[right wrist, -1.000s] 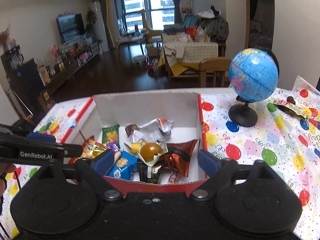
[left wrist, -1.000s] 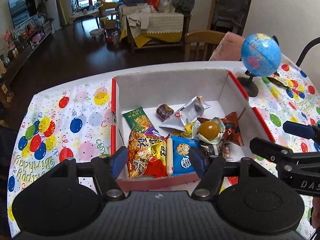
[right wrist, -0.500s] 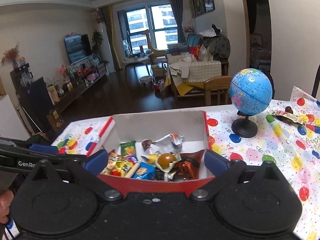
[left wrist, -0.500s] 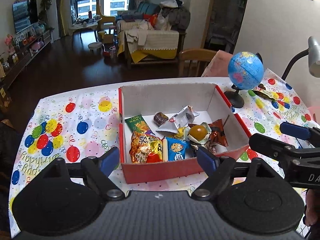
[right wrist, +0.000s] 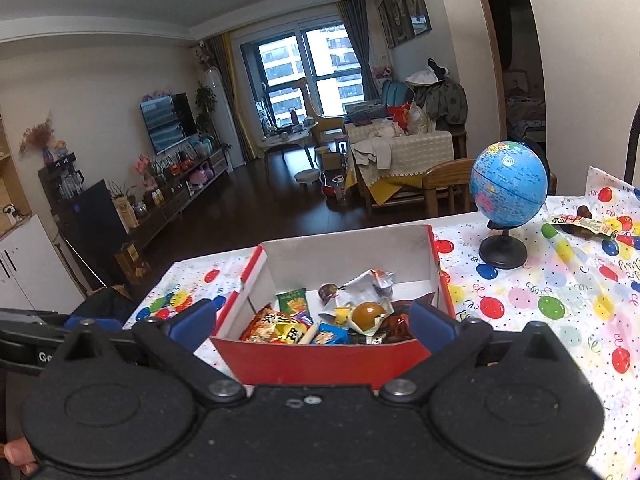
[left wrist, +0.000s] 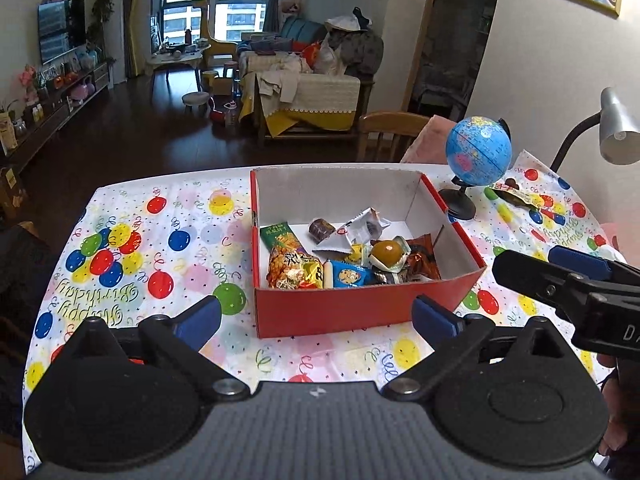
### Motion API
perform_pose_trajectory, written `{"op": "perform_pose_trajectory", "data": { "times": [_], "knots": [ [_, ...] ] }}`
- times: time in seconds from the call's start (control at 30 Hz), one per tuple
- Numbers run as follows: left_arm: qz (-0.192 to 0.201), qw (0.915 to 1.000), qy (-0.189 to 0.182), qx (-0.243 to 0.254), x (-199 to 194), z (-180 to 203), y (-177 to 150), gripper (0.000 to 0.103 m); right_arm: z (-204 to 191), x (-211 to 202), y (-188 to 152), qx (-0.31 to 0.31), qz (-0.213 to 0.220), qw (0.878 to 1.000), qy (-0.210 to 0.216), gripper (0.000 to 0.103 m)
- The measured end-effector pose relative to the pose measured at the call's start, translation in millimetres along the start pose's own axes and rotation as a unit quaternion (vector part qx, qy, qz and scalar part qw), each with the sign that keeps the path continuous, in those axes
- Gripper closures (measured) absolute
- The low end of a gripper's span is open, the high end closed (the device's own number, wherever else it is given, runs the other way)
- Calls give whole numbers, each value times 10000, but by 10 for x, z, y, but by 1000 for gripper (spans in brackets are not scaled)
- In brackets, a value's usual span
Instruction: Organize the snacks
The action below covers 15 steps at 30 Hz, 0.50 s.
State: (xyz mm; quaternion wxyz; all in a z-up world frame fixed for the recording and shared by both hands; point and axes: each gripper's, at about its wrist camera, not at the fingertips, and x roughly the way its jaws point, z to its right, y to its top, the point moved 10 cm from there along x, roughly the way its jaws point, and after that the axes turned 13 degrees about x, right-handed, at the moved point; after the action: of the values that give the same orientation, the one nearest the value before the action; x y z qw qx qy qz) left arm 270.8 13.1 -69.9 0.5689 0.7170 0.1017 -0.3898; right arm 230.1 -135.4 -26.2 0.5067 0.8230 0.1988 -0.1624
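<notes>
Both the left gripper (left wrist: 316, 318) and right gripper (right wrist: 313, 324) are opening wide, holding nothing. In the red box (left wrist: 360, 312), crinkly snack packets (left wrist: 294, 266) are looking light and slippery; pinching 1 flat edge seems best.

Snack packets (left wrist: 352, 256) in red box (left wrist: 340, 312)

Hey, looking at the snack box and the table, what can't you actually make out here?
- Snacks at the bottom of the red box: both views, buried under other packets.
- Snack wrapper beside the globe: too small to read, either view.
- Desk lamp: left wrist view, base hidden by the right gripper.
</notes>
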Motion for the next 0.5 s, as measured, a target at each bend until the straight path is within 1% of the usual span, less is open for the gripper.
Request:
{"op": "perform_pose_trajectory", "data": {
  "times": [0.2,0.43,0.5],
  "knots": [
    [23,10000,11,-37,-191,49,-75,1,-46,-151,-45,121,15,9999,80,0],
    [83,9998,101,-154,-363,51,-91,1,-66,-309,-39,236,161,9995,94,0],
    [113,9997,154,-162,-399,47,-88,1,-50,-332,-45,227,183,9996,33,0]
  ]
}}
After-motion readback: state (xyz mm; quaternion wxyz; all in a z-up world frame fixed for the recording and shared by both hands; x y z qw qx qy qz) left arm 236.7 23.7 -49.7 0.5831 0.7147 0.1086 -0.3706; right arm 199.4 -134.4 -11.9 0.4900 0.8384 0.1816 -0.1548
